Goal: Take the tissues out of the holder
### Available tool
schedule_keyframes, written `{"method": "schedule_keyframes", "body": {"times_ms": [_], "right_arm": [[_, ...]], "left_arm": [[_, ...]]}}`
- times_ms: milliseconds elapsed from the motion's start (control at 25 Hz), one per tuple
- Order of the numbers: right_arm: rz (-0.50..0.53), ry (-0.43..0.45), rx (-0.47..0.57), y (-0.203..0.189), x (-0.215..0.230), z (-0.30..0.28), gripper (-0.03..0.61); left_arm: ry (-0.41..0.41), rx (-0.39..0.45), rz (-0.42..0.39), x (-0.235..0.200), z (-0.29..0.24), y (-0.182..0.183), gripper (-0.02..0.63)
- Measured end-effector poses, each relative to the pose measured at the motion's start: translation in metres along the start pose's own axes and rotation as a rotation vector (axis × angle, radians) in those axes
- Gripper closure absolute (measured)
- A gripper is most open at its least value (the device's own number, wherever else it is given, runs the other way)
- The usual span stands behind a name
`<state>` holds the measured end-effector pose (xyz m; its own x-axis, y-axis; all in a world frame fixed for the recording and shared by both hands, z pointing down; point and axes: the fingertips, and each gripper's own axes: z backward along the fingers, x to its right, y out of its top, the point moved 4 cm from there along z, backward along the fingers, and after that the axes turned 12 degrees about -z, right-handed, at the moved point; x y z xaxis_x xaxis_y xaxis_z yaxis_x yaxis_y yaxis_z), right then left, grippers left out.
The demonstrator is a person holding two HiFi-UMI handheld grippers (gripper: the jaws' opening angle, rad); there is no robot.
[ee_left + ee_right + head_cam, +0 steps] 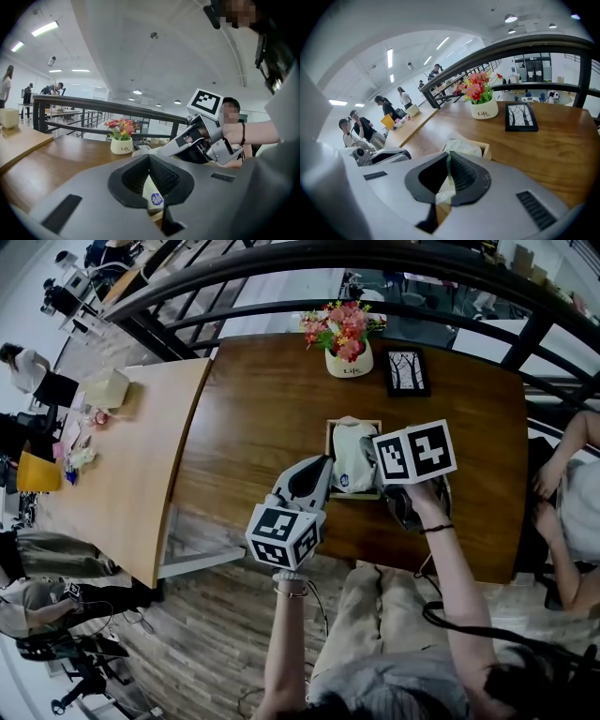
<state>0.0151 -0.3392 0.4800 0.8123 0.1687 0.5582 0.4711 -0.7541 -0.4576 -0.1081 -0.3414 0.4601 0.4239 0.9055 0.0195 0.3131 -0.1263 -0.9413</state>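
Tissue pack [352, 457] sits in the wooden holder [328, 442], mid-table, somewhat toward the person's edge of the brown table [281, 390]. Right gripper [448, 161]: fingers pressed together, pinching a thin fold at the pack's top. Left gripper [149, 158]: fingers pressed together at the holder's left side; whether they grip anything is unclear. Flower pot [348, 360] and framed picture [407, 371] stand near the far edge.

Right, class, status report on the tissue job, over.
Right gripper shut on tissue pack. Left gripper shut beside holder. Pack not yet out. Flower pot, picture frame stand clear.
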Motion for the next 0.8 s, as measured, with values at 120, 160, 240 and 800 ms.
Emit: {"method": "schedule_keyframes", "body": {"times_ms": [120,160,240,800], "right_arm": [[-0.005,0.031,0.029,0.003,-0.007,0.009,0.567],[-0.008,0.041,0.040,0.003,-0.009,0.012,0.568],[-0.010,0.065,0.061,0.004,-0.015,0.021,0.567],[0.020,0.182,0.199,0.020,-0.035,0.098,0.567]], "left_arm": [[0.005,0.013,-0.010,0.002,0.003,0.008,0.606],[0.007,0.019,-0.013,0.002,0.004,0.011,0.606],[0.008,0.034,-0.015,0.005,0.007,0.018,0.606],[-0.024,0.119,-0.104,0.031,0.011,0.073,0.606]]}}
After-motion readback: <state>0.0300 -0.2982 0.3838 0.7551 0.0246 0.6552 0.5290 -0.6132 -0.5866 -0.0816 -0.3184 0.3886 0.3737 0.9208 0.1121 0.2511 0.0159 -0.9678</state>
